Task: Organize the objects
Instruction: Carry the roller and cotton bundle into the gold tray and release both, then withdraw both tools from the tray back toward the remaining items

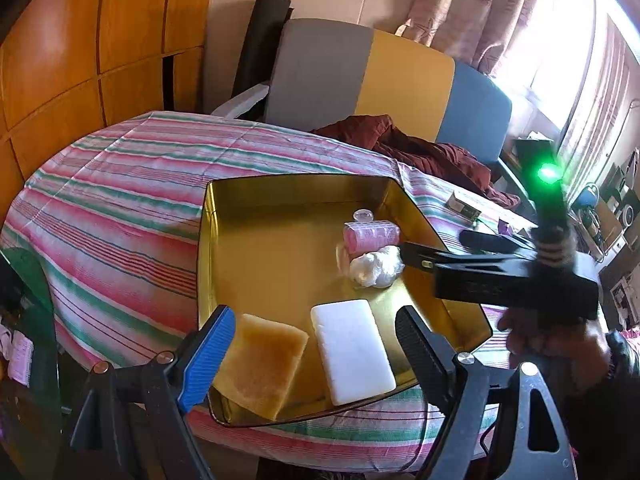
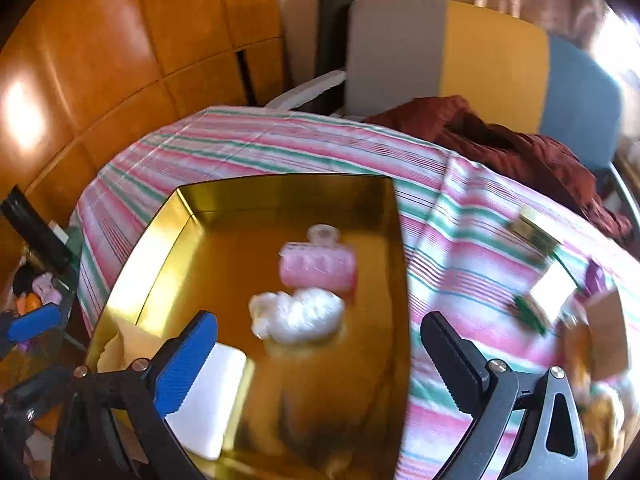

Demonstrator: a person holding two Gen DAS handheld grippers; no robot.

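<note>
A gold tray [image 1: 296, 184] sits on the striped tablecloth [image 1: 120, 184]. In it lie a tan sponge [image 1: 264, 360], a white bar [image 1: 352, 352], a white crumpled wad [image 1: 376, 266], a pink hair roller [image 1: 370, 236] and a small clear clip [image 1: 363, 214]. My left gripper [image 1: 316, 344] hangs open over the tray's near end, above the sponge and bar, holding nothing. My right gripper [image 2: 320, 360] is open and empty over the tray, just short of the wad [image 2: 296, 314] and roller [image 2: 318, 268]. One of its fingers [image 1: 420, 256] reaches in beside the wad.
A small box [image 1: 464, 206] and a dark flat object [image 1: 488, 240] lie on the cloth right of the tray. A maroon garment [image 1: 420, 148] is heaped before a grey, yellow and blue chair back [image 1: 400, 80]. Wooden cabinets [image 1: 80, 60] stand at left.
</note>
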